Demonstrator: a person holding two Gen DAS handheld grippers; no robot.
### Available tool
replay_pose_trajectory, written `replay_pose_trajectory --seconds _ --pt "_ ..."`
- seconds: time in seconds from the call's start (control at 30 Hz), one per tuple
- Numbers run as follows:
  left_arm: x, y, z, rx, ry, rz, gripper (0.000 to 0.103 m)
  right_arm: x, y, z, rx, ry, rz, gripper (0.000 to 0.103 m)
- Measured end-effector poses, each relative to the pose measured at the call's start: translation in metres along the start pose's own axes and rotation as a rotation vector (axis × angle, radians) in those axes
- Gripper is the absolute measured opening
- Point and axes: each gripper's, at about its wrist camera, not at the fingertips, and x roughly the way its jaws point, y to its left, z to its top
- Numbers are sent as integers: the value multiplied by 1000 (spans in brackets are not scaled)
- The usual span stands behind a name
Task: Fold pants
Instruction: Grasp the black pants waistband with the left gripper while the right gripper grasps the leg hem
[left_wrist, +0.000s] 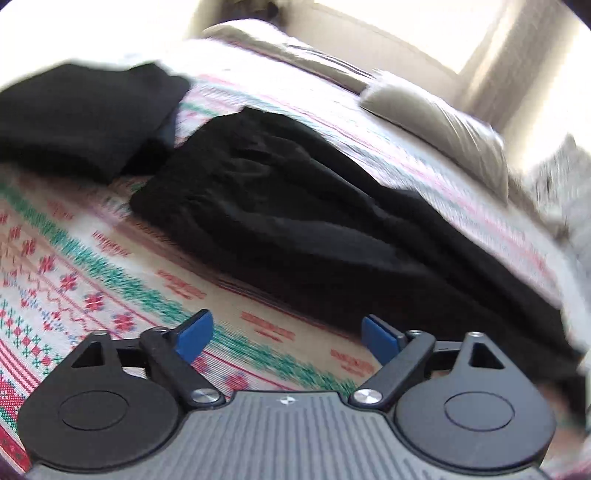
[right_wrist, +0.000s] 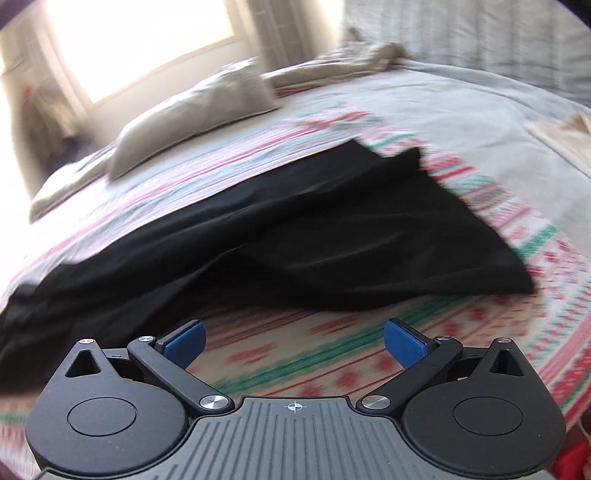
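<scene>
Black pants (left_wrist: 314, 221) lie spread lengthwise on a patterned bedspread (left_wrist: 74, 277). In the left wrist view the waist end is at the left and the legs run off to the right. In the right wrist view the pants (right_wrist: 314, 229) show their leg ends at the right, one laid over the other. My left gripper (left_wrist: 288, 338) is open and empty, hovering above the bedspread just short of the pants' near edge. My right gripper (right_wrist: 293, 345) is open and empty, also just short of the near edge.
A second dark folded garment (left_wrist: 81, 114) lies on the bed to the left of the pants. Grey pillows (left_wrist: 443, 129) (right_wrist: 192, 110) lie beyond the pants. A bright window (right_wrist: 140, 40) is behind the bed. A pale blanket (right_wrist: 461, 103) covers the far right.
</scene>
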Motion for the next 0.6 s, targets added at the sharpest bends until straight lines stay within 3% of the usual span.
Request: replay_pose_trajectory --seconds 0.2,0.33,0.47,0.6 --pt "1 39 13 -168 -39 7 83 13 -54 12 196 31 -11 102" --pt "17 59 18 -270 -37 -21 64 15 -73 13 287 32 6 100" --pt "33 67 25 -358 -50 -99 48 19 -82 13 350 40 21 96" --pt "38 65 30 -392 -74 -126 48 15 -94 12 431 21 29 94"
